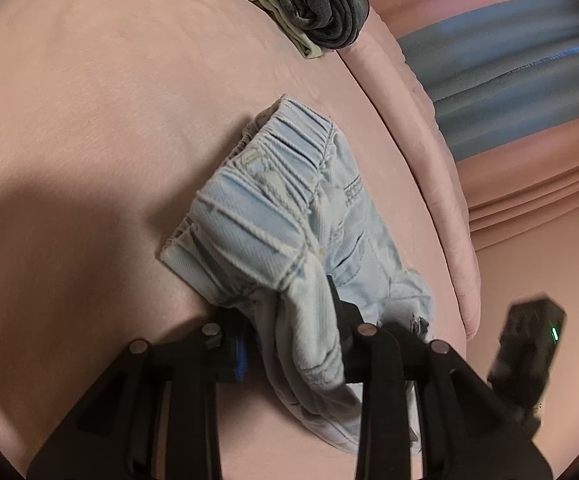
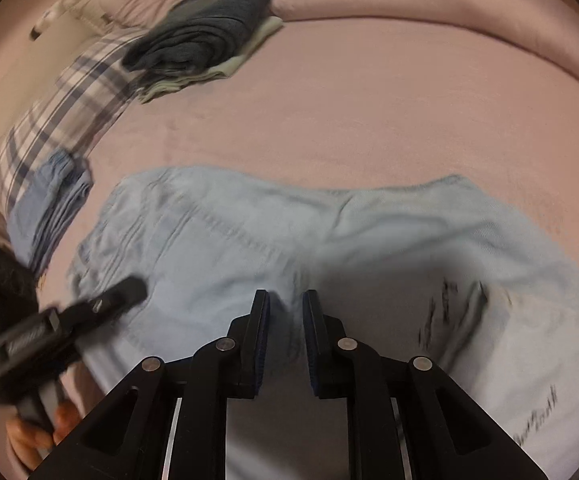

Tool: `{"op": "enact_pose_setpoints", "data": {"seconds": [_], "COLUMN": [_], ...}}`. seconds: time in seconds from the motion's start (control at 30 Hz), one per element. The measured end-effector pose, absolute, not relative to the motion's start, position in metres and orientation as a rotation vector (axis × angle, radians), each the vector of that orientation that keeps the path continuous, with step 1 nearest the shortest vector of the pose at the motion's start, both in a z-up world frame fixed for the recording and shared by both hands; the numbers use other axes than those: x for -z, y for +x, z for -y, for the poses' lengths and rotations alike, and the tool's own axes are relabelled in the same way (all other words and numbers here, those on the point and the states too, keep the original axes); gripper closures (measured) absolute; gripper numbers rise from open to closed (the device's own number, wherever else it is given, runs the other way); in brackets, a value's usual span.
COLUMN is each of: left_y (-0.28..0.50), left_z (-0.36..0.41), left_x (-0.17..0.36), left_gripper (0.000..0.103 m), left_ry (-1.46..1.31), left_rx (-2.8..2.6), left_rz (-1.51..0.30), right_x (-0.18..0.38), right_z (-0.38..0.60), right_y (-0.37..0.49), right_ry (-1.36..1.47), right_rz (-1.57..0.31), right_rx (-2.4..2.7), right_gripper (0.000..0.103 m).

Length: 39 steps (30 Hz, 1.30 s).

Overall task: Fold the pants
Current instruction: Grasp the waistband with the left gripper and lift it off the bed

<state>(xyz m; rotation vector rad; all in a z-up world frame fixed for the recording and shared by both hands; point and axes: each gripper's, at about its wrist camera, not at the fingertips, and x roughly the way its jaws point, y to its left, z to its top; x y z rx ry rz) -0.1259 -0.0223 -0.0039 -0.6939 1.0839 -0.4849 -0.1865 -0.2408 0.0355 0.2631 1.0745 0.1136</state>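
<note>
Light blue denim pants [image 1: 289, 220] lie on a pink bed sheet [image 1: 89, 120]. In the left wrist view my left gripper [image 1: 289, 316] is shut on a bunched fold of the pants near the elastic waistband, and cloth drapes over the fingers. In the right wrist view the pants [image 2: 249, 232] spread across the sheet, blurred by motion. My right gripper [image 2: 286, 300] hovers over them with a narrow gap between its pads and nothing held. The left gripper [image 2: 89, 312] shows at the left there; the right gripper's body [image 1: 529, 352] shows at the lower right in the left view.
A folded stack of dark grey and pale green clothes [image 2: 209, 36] lies at the far side of the bed, also in the left wrist view [image 1: 313, 4]. A plaid cloth [image 2: 57, 120] and a folded blue garment [image 2: 49, 208] lie at the left. A rolled pink blanket edge [image 1: 441, 200] borders the bed.
</note>
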Motion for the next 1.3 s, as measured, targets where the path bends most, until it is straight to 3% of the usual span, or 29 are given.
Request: {"op": "enact_pose_setpoints", "data": {"seconds": [0.07, 1.3], "left_y": [-0.125, -0.115], "left_z": [0.024, 0.032], "left_x": [0.003, 0.002], "left_gripper": [0.072, 0.072], "left_ry": [-0.686, -0.631], "left_rx": [0.479, 0.468], "left_rz": [-1.090, -1.102], "right_x": [-0.032, -0.045], "right_z": [0.235, 0.223], "right_y": [-0.195, -0.249], "right_ry": [0.242, 0.202], "right_rz": [-1.091, -1.053], "right_rx": [-0.125, -0.184], "right_gripper": [0.067, 0.067]}}
